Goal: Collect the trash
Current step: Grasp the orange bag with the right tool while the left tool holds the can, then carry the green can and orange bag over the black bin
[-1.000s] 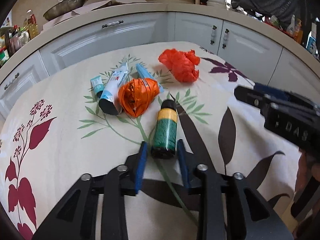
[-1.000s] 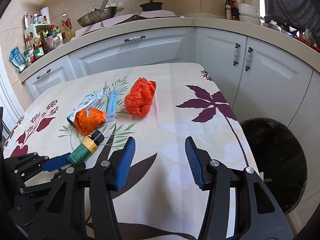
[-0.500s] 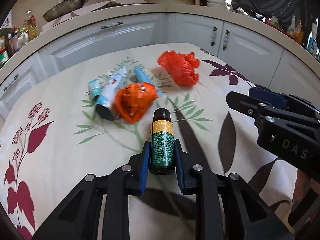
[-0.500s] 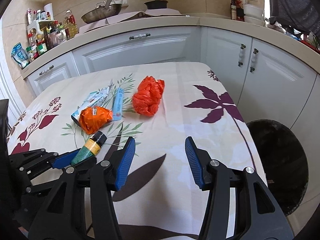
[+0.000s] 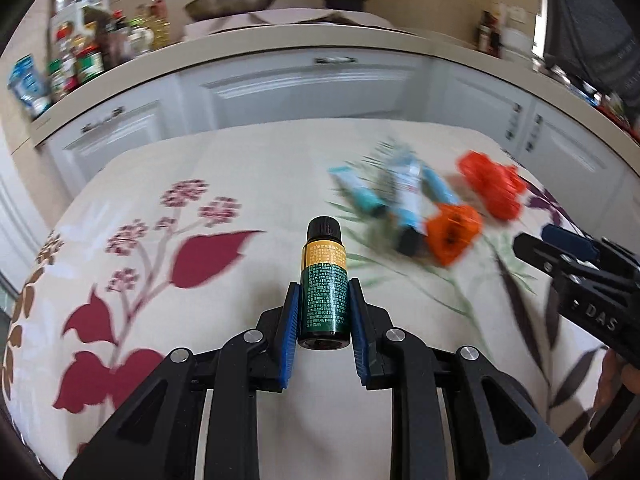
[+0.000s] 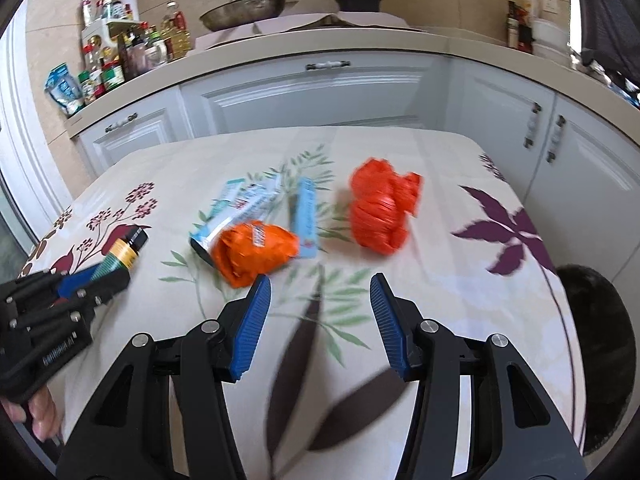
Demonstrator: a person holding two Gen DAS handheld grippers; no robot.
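Trash, as we list it: green bottle (image 5: 323, 280), black cap, yellow band, clamped between our left tool's (image 5: 323, 312) blue pads above the counter (image 5: 160, 380). On the flowered cloth lie an orange wrapper (image 6: 254, 251), a red-orange bag (image 6: 382, 212) and blue-white tubes (image 6: 306, 216). Our right tool (image 6: 320, 322) hangs spread wide, holding nothing. Dark bin (image 6: 600, 344) at the near right.

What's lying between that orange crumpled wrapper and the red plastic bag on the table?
In the right wrist view, a flat light-blue packet lies between the orange wrapper and the red bag, touching the wrapper.
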